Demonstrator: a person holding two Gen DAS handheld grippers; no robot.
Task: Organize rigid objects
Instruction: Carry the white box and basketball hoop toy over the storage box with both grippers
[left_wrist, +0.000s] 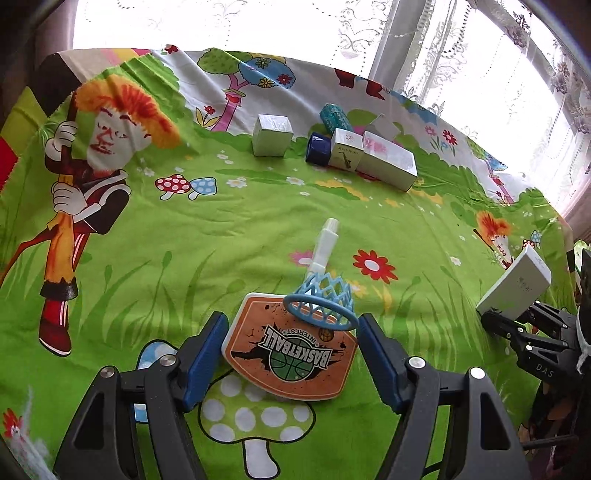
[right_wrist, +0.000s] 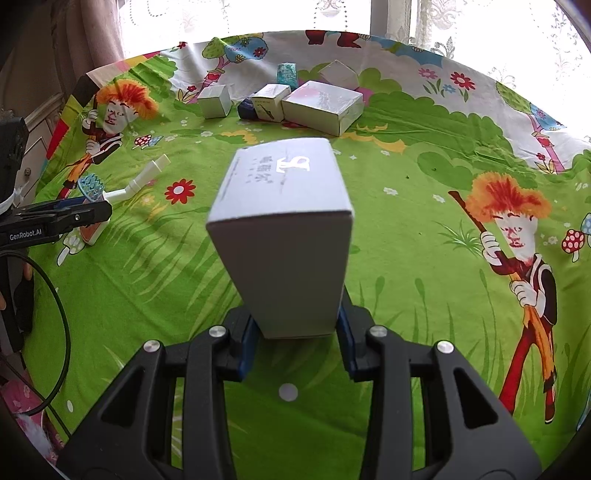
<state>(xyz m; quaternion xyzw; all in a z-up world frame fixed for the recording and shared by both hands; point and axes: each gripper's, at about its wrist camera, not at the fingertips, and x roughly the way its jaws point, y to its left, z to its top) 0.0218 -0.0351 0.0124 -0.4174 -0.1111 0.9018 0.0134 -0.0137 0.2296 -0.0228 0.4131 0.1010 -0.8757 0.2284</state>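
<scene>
Between spread left gripper (left_wrist: 291, 354): "BASKETBALL INTEREST" backboard (left_wrist: 295, 358); right gripper (right_wrist: 295, 347) pinching white box (right_wrist: 284, 229).

right gripper (right_wrist: 297, 343): clamps white box (right_wrist: 284, 221), held above green cartoon cloth (right_wrist: 406, 229) | far: cluster of boxes (right_wrist: 321, 105) | left: left gripper (right_wrist: 92, 214) at toy basketball hoop (right_wrist: 92, 190)

The cloth (left_wrist: 184, 236) was thin printed fabric, matt and creased. The hoop (left_wrist: 319, 304) looked like smooth moulded plastic, its backboard (left_wrist: 288, 354) carrying a slightly glossy printed face. The box (right_wrist: 284, 236) in the right gripper (right_wrist: 295, 345) was matt card with a shiny foil mark. Far boxes (left_wrist: 388, 162) shone as if wrapped in film. The left gripper (left_wrist: 291, 354) had matt black plastic arms, blue rubbery-looking pads (left_wrist: 205, 354) and bright metal pins.
</scene>
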